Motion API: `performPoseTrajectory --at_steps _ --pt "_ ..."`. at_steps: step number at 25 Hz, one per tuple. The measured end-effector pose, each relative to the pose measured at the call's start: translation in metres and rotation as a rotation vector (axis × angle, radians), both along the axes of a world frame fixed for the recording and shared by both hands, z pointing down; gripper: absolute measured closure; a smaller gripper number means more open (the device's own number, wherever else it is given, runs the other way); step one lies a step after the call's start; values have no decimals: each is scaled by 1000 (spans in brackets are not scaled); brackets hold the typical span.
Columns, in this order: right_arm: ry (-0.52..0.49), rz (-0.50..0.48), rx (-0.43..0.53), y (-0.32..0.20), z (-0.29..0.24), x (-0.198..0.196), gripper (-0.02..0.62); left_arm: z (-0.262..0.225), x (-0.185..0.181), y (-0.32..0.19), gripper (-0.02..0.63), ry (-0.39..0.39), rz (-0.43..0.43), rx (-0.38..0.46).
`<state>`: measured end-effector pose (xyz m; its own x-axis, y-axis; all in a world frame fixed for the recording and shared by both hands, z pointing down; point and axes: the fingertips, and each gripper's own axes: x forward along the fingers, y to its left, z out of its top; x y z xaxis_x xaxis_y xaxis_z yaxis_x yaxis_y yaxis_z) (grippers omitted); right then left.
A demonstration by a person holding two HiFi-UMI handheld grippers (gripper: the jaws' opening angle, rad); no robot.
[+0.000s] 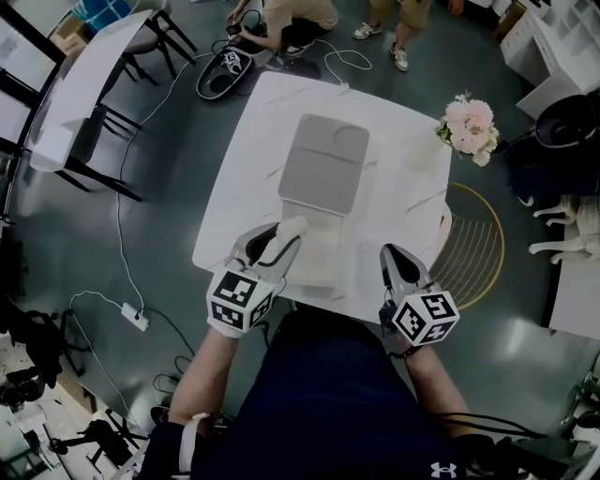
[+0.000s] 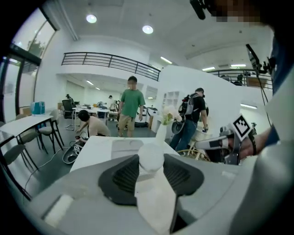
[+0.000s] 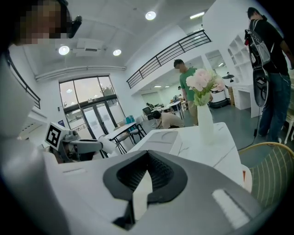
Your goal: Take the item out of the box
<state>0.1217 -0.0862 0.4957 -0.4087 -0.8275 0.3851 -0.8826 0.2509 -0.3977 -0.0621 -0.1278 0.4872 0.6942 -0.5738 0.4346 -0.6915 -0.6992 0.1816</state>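
Note:
A white rounded item (image 1: 292,228) sits between the fingers of my left gripper (image 1: 281,240), which is shut on it just above the left edge of the open white box (image 1: 321,261). The left gripper view shows the item (image 2: 151,157) pinched between the dark pads (image 2: 125,176). The box's grey lid (image 1: 323,164) lies folded back flat on the white table (image 1: 246,178). My right gripper (image 1: 395,259) hovers at the table's near right edge, apart from the box, shut and empty; its pads (image 3: 158,172) meet at the tip. The right gripper view also catches the item (image 3: 109,145).
A vase of pink flowers (image 1: 469,127) stands at the table's far right corner. A gold wire chair (image 1: 476,248) is beside the table on the right. Several people (image 1: 291,19) stand or crouch beyond the far edge. Cables (image 1: 122,244), tables and chairs are on the left.

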Motion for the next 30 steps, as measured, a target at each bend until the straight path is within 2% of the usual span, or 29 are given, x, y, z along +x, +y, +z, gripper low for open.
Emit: performPoseTrajectory --at_steps 9,16,18,23,30 --pt "-4 -50 18 -15 -9 -18 592 -24 -66 -12 434 171 -241 2" --pt "-7 -80 32 -28 -14 -27 592 10 -119 -19 434 262 -425 -92" --pt "-7 -84 31 -30 -14 -29 592 30 -130 -21 434 227 -449 -119" --pt "-5 -83 14 -31 -11 -30 592 83 -147 -24 434 53 -450 -175" --pt "-2 -56 -12 -31 -6 -21 592 127 -161 -40 433 -121 -452 -207"
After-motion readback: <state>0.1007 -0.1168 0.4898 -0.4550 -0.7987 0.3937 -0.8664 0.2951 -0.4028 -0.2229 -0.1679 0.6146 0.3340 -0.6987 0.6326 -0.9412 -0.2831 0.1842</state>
